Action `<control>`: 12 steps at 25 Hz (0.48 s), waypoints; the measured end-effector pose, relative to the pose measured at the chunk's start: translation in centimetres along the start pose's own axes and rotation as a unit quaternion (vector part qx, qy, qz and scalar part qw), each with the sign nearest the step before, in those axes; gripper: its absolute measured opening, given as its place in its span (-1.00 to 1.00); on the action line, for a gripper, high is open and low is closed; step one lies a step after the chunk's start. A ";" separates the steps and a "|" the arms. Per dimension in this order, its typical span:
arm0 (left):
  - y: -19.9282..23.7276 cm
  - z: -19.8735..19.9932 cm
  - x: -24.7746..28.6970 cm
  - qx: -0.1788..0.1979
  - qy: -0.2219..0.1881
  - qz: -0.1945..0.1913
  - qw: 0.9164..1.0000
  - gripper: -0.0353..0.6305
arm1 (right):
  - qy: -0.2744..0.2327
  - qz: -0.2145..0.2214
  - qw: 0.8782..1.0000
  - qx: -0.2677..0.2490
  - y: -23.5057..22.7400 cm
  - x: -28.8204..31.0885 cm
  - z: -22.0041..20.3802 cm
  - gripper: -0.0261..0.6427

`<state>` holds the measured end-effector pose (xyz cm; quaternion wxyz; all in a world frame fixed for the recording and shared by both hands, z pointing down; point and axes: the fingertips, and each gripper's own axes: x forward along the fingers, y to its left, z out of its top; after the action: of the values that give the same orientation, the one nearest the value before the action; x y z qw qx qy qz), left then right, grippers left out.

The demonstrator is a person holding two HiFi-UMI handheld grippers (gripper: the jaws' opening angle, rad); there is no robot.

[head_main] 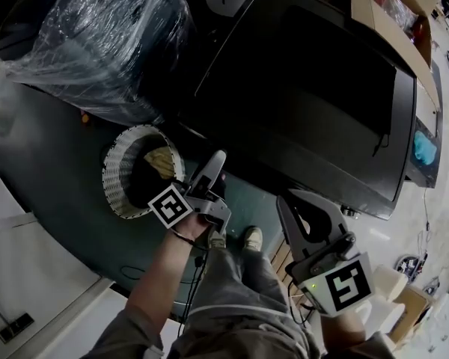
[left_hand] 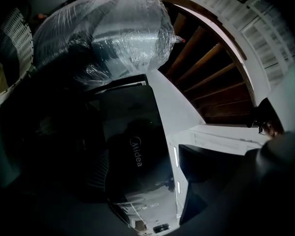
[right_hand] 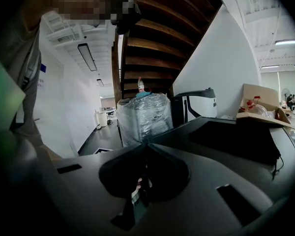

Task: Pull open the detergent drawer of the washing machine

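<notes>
A big black-topped machine point(head_main: 307, 88) fills the middle of the head view, just beyond both grippers. In the left gripper view, a dark round-fronted machine marked Midea point(left_hand: 137, 154) in a white body lies sideways, because that gripper is rolled. I cannot pick out a detergent drawer in any view. My left gripper point(head_main: 215, 161) is held near the black machine's front edge, open, with nothing between its fingers. My right gripper point(head_main: 283, 203) hangs lower right of it. Its tips point(right_hand: 145, 146) meet over the black top, shut on nothing.
A bulky plastic-wrapped load point(head_main: 97, 43) stands at the far left, beside a white slatted basket point(head_main: 114, 172) on the dark floor. Cardboard boxes point(head_main: 389, 21) sit behind the black machine. A wooden staircase point(right_hand: 157, 43) rises overhead. The person's legs and shoes point(head_main: 251, 238) are below the grippers.
</notes>
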<state>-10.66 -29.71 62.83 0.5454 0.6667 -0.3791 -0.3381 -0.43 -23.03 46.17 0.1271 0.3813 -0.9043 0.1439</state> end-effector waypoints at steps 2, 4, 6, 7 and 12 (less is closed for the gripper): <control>0.5 -0.1 0.1 -0.005 0.003 0.008 1.000 0.44 | 0.001 -0.001 1.000 0.002 -0.1 0.1 -0.3 -0.83; 0.7 -0.2 0.4 -0.009 0.003 0.007 1.000 0.44 | 0.002 -0.001 1.000 0.003 -0.1 0.2 -0.6 -0.83; 0.7 -0.2 0.7 -0.012 0.000 0.003 1.000 0.45 | 0.002 -0.002 1.000 0.003 -0.2 0.3 -0.7 -0.83; 0.7 -0.2 0.9 -0.016 -0.001 0.001 1.000 0.45 | 0.002 -0.003 1.000 0.003 -0.2 0.3 -0.7 -0.83; 0.8 -0.1 1.9 -0.029 -0.004 0.000 1.000 0.45 | 0.001 -0.010 1.000 0.007 -0.7 0.2 -0.8 -0.83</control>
<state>-9.77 -31.40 63.62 0.5629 0.6496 -0.3715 -0.3509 0.04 -23.33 47.13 0.1269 0.3913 -0.8992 0.1488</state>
